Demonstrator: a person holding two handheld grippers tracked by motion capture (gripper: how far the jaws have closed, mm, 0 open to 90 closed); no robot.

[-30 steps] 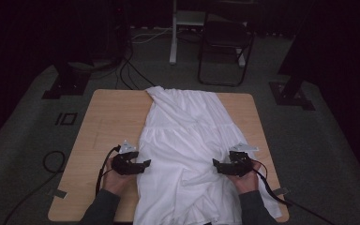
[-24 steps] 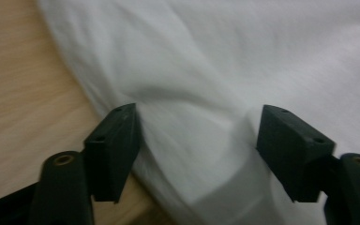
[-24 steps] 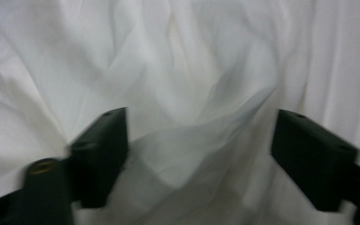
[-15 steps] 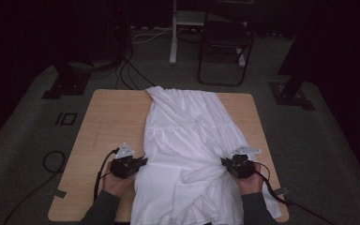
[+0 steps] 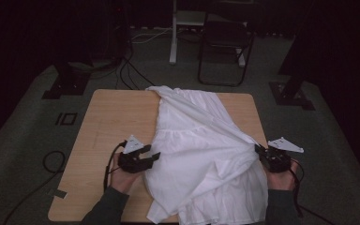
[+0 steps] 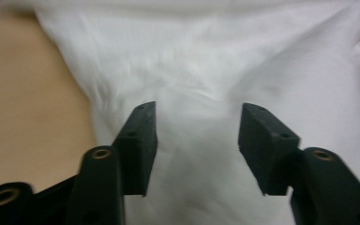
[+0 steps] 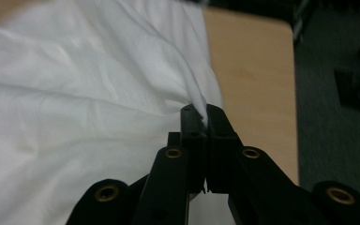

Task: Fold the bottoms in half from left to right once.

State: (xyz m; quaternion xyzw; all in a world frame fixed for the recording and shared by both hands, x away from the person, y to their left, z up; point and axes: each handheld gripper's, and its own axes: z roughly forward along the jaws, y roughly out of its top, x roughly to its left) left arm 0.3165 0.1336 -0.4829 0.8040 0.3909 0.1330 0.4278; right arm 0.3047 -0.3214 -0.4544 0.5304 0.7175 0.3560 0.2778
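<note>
The right gripper (image 5: 264,155) is clamped on the edge of the white dress (image 5: 206,154) lying lengthwise on the wooden table (image 5: 112,117), pulling it outward. The left gripper (image 5: 152,156) has just been opening; its jaws stand apart over the fabric, nothing pinched, so that side needs regrasping.

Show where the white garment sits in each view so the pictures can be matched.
High view: white garment runs down the table's middle.
Left gripper view: garment fills most, ahead of the open jaws.
Right gripper view: garment at left, edge pinched.
Shared landmark: wooden table.
</note>
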